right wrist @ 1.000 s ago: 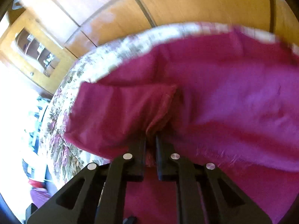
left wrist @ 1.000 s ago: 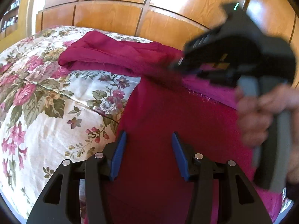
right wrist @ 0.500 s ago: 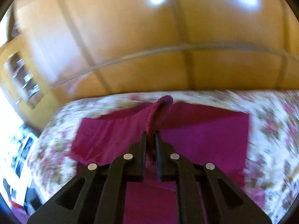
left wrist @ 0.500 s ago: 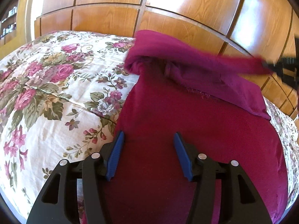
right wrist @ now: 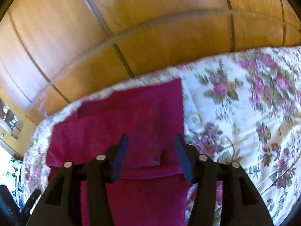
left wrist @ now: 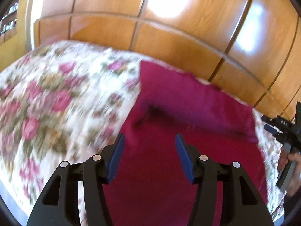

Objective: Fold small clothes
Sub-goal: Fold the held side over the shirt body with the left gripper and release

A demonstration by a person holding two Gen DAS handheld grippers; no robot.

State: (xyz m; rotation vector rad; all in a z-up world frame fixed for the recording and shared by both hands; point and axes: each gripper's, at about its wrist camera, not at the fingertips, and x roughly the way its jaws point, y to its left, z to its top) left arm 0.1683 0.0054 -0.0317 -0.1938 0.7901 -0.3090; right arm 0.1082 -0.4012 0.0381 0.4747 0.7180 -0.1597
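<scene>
Lying flat on floral bedspread (right wrist: 244, 113), magenta cloth (right wrist: 131, 116) lengthwise toward wardrobe (right wrist: 150, 37), both tongs agape

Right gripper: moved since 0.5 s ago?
Yes. Right gripper released the magenta cloth, now open, and shifted toward the cloth's right edge against the floral bedspread.

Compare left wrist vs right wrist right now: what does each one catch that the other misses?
Left wrist only: the right gripper at the frame's right edge, held in the person's hand, and the left gripper, jaws open over the cloth.

Right wrist only: the folded-over top layer's near edge lying across the lower layer, and a shelf at far left.

Both: the magenta cloth flat on the floral bedspread, wooden wall panels behind, and neither gripper gripping fabric.
</scene>
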